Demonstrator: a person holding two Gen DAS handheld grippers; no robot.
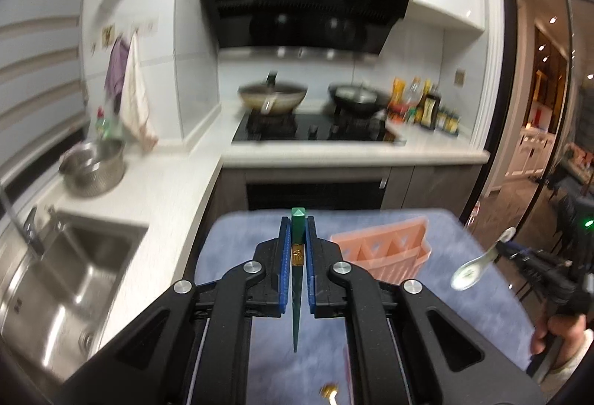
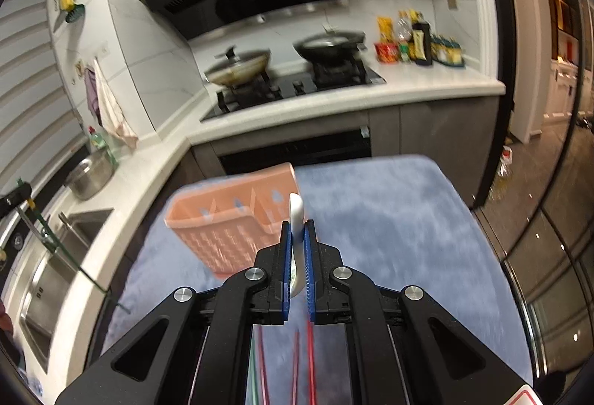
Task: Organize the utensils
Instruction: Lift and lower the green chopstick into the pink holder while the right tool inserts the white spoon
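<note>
My left gripper (image 1: 297, 225) is shut on a green chopstick (image 1: 297, 301), which stands upright between the blue pads with its thin tip hanging down. My right gripper (image 2: 296, 227) is shut on the handle of a white ceramic spoon (image 2: 296, 210). Both are held above a blue cloth (image 2: 389, 238). A pink slotted utensil basket (image 2: 230, 223) stands on the cloth just ahead and to the left of the right gripper. In the left wrist view the basket (image 1: 386, 249) sits ahead to the right, and the spoon (image 1: 471, 267) hangs in the air further right.
Red and green chopsticks (image 2: 308, 360) lie on the cloth under the right gripper. A steel sink (image 1: 74, 267) and pot (image 1: 92, 167) sit left, on the white counter (image 1: 174, 189). Beyond are the stove with two pans (image 1: 274, 97) and bottles (image 1: 427, 104). A doorway opens right.
</note>
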